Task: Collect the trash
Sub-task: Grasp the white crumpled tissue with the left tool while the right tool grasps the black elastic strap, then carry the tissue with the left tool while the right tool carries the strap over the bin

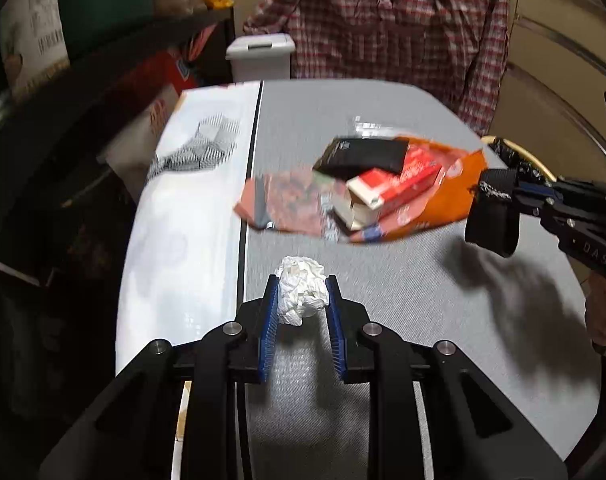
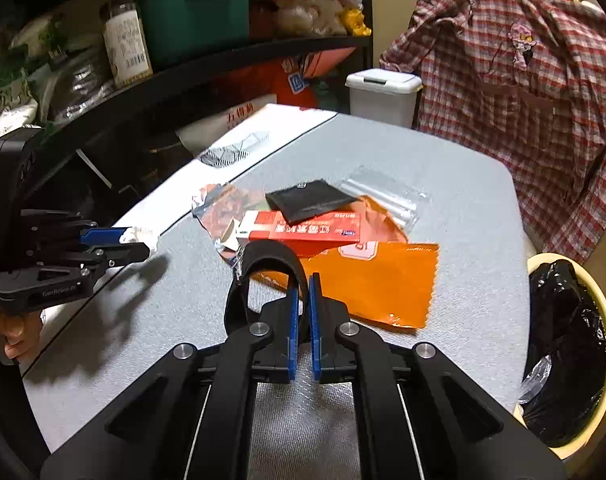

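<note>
The grey fabric-topped table (image 2: 443, 168) carries most of the litter yet, so I'd judge the collecting only partly done. At its right edge stands a round cream-rimmed bin lined with a black plastic bag (image 2: 563, 344); something clear and crinkly shows down inside it, though I can't tell what.

Heaped mid-table is the remaining pile: a flat orange foil pouch (image 2: 383, 280) underneath, a printed reddish snack wrapper (image 2: 219, 210) to its left, a long red and white cardboard box (image 2: 303, 230) across them, a black flat packet (image 2: 309, 198) on top, and a clear plastic blister tray (image 2: 383, 192) at the far side. All of that is left to pick up.

Two pieces are already in hand. The right gripper (image 2: 303, 292) is held low over the near part of the table, pointing towards the pile, its blue pads pinched nearly together on a black looped fabric strap (image 2: 271, 260) that curls up and out to the left of them. The left gripper (image 1: 301, 296) sits level above the table's left portion, beside a white printed sheet (image 1: 191, 208), and its jaws clamp a crumpled white paper tissue ball (image 1: 303, 288) between them, lifted clear of the surface.

Both loads have yet to go over to the bin.
</note>
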Demonstrator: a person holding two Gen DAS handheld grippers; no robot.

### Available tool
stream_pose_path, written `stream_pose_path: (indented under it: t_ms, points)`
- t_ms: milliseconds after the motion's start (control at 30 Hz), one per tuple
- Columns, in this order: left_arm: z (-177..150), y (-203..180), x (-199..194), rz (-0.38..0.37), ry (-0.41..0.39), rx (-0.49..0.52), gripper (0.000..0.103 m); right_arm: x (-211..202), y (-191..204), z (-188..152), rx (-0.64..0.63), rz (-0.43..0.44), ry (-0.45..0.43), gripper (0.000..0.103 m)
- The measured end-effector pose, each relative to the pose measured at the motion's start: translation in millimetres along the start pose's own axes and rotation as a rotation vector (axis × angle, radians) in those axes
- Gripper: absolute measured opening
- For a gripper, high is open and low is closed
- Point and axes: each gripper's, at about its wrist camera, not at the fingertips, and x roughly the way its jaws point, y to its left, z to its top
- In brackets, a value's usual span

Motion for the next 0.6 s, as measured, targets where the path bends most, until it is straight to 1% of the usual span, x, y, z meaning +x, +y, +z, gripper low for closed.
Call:
stream_pose_path:
  t_ms: [233,600]
  points:
    - [15,-11,-13,-0.014,-0.06,0.009,0.023,-17,-4,2,0.005,-0.008,-0.037,0.006]
    - [30,-39,-24,-0.04,-0.11,0.029,0.023,-48,-24,4,0.051,-0.032,-0.096,0.006]
